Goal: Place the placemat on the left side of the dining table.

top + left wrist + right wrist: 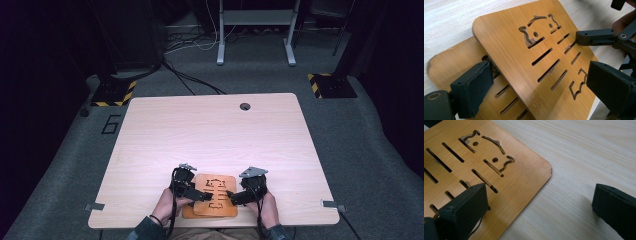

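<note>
Where the high view shows the near edge of the light wooden table [210, 130], two bamboo boards lie stacked between the two grippers. Left first: left gripper [196, 192] comes in from the person's left hand [165, 205], jaws pointing toward the boards. In the left gripper view its jaws stand wide apart: one pad [474, 85] sits over the lower bamboo board [449, 65], right against the raised edge of the upper bamboo board [524, 65]; the other pad hangs off the upper board's far edge. Upper board lies between them, tilted across the lower one, not clamped. Whether the first pad actually touches the edge, cannot tell.

Middle: upper board has a cut-out pattern of slots, two small holes and curved outlines. It overlaps the lower board, which sticks out at the left and near side in the high view [187, 212].

Right: right gripper [231, 196], held by the right hand [270, 207], jaws also wide apart. In the right gripper view one pad [466, 207] rests over the slotted upper board [519, 177] near its rounded corner; the other is over bare table [586, 157], well clear of the board. Its tip also shows in the left gripper view, on the slots [595, 37]. Nothing gripped.
</note>
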The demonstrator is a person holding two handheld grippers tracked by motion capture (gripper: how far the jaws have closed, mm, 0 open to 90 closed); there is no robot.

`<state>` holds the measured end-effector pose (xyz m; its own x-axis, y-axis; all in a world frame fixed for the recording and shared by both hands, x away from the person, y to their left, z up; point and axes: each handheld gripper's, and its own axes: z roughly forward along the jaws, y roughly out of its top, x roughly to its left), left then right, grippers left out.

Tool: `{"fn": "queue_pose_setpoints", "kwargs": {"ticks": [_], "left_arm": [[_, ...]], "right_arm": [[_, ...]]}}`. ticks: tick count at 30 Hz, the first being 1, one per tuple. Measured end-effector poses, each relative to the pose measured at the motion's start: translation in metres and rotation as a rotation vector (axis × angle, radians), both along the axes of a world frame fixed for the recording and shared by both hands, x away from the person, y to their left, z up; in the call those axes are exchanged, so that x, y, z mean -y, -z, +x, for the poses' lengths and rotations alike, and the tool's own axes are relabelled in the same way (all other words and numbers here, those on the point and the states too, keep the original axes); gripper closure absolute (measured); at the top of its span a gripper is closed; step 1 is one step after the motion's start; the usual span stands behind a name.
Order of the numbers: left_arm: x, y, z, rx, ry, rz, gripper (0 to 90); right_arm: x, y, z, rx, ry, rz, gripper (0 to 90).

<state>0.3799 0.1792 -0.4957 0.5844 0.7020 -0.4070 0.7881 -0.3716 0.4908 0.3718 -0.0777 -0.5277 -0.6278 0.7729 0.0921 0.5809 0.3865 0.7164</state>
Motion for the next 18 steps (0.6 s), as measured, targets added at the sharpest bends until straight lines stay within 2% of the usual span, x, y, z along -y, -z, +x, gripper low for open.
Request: {"fn": "queue_pose_setpoints", "kwargs": {"ticks": [3,6,8,11,18], "left_arm": [[-0.0001,0.0006,0.0011,-0.022,0.008,-0.032,7.5],[0.0013,0.0007,0.0009,-0.026,-0.002,-0.042,7.3],[0.0017,-0.0005,0.0007,-0.023,0.005,-0.021,7.3],[0.0027,-0.0027,0.0003,-0.022,0.009,-0.020,7.1],[0.0065,-0.0087,0.0003,-0.019,0.010,0.012,7.2]], "right_arm": [[0.0001,0.0000,-0.0003,-0.003,0.000,-0.001,0.0],[0.0004,0.0002,0.0004,0.006,-0.005,-0.003,0.0],[0.0003,0.0002,0.0002,0.004,-0.003,-0.002,0.0],[0.0004,0.0001,0.0002,0.002,-0.002,0.000,0.0],[0.0011,0.0000,-0.0001,0.001,0.003,0.002,0.0]]}}
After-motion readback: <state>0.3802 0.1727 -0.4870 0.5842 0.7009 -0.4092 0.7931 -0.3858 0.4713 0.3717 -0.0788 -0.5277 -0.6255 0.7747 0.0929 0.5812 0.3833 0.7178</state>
